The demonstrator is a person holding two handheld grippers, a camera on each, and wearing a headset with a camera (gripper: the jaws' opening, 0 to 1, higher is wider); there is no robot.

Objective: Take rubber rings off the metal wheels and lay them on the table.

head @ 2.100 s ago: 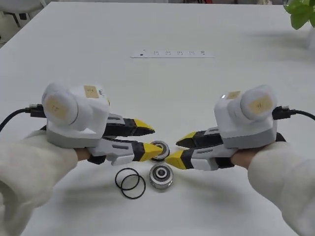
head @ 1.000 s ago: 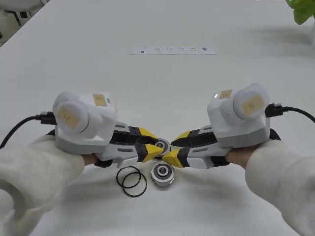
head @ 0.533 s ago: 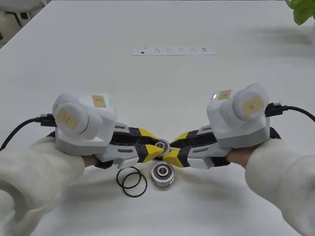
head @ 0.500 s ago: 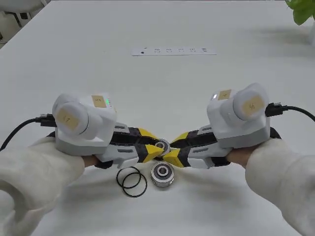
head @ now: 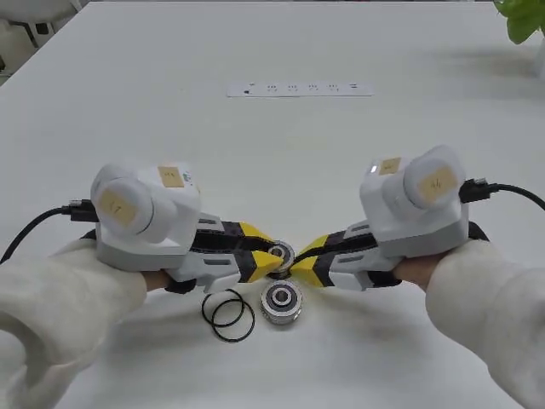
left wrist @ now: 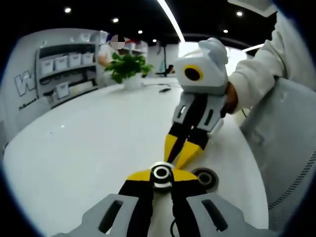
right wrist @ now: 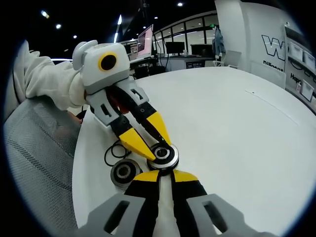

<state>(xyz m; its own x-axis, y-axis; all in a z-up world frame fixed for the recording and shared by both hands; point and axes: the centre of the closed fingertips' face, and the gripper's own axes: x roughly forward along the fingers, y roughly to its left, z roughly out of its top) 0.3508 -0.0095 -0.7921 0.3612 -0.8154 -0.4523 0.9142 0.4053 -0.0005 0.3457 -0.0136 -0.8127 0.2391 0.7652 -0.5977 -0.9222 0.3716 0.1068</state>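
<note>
**Wheel (head: 280,253) pinched from two sides**

Nearest us, our pale sleeves (head: 60,298) come in from both lower corners of the head view. Just ahead of them, two black rubber rings (head: 226,314) lie flat on the white surface (head: 255,162), one overlapping the other. A second wheel (head: 280,303) lies just beside them on their right, with a dark band round its edge.

Just beyond that pair, we have the wheel between the two sets of yellow tips. The left gripper (head: 267,253) reaches in from the left with its jaws clamped on the wheel. In the left gripper view one tip sits on either side of it. The right gripper (head: 300,256) reaches in from the right, and its jaws are drawn almost together. Their tips nip the wheel's dark outer edge. We cannot tell whether they hold only the dark band or the metal under it. The two grippers point at each other, nearly nose to nose. A black cable (head: 34,223) trails away from the back of each.

Farther off, well apart from the work, a white power strip (head: 298,89) lies across the middle of the surface. At the far right corner we see the green leaves of a plant (head: 521,19). In the left gripper view, shelves (left wrist: 61,64) with pale bins stand against the wall beyond the surface.
</note>
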